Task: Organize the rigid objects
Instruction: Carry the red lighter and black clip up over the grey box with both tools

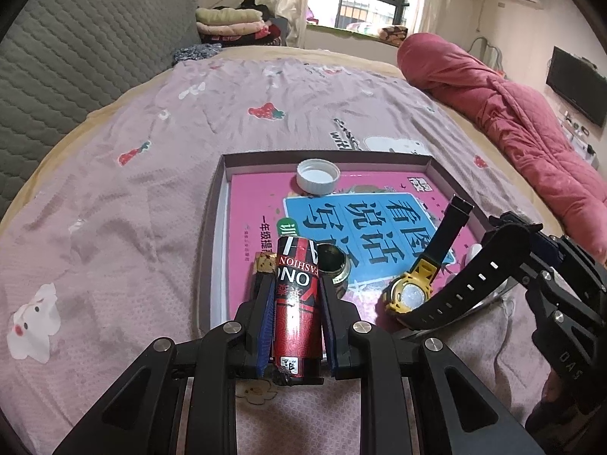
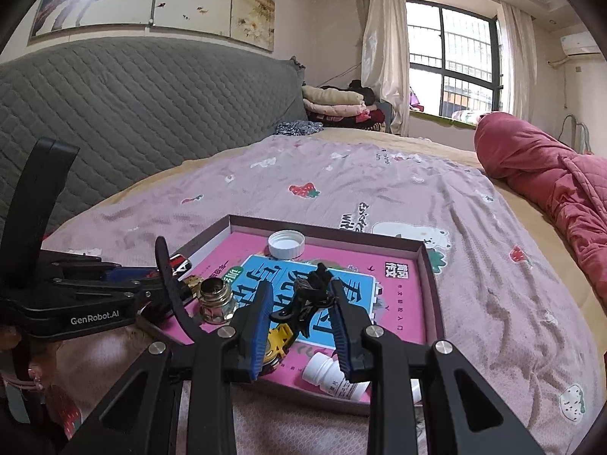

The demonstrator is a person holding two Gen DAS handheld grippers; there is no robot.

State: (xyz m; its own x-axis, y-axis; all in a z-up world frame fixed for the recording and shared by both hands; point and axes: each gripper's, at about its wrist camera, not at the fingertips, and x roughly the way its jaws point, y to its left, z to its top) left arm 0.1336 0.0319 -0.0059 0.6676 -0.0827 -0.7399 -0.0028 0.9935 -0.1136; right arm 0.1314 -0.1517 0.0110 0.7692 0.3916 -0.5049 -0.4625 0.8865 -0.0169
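My left gripper (image 1: pixel 295 288) is shut on a red and black printed cylinder can (image 1: pixel 296 303), held over the near left edge of a shallow box tray (image 1: pixel 216 227) lined with a pink book. My right gripper (image 2: pixel 301 295) holds a yellow and black wristwatch (image 2: pixel 299 303) between its fingers, just above the tray; the watch's yellow face (image 1: pixel 409 294) and black strap show in the left wrist view. In the tray lie a white bottle cap (image 1: pixel 318 176), a small glass jar (image 1: pixel 332 261) and a white pill bottle (image 2: pixel 334 375).
The tray sits on a pink bedsheet (image 1: pixel 132 208) with strawberry prints. A red quilt (image 1: pixel 512 113) lies rolled along the right side. A grey padded headboard (image 2: pixel 132 113) stands at the left, with folded clothes (image 2: pixel 334 104) beyond.
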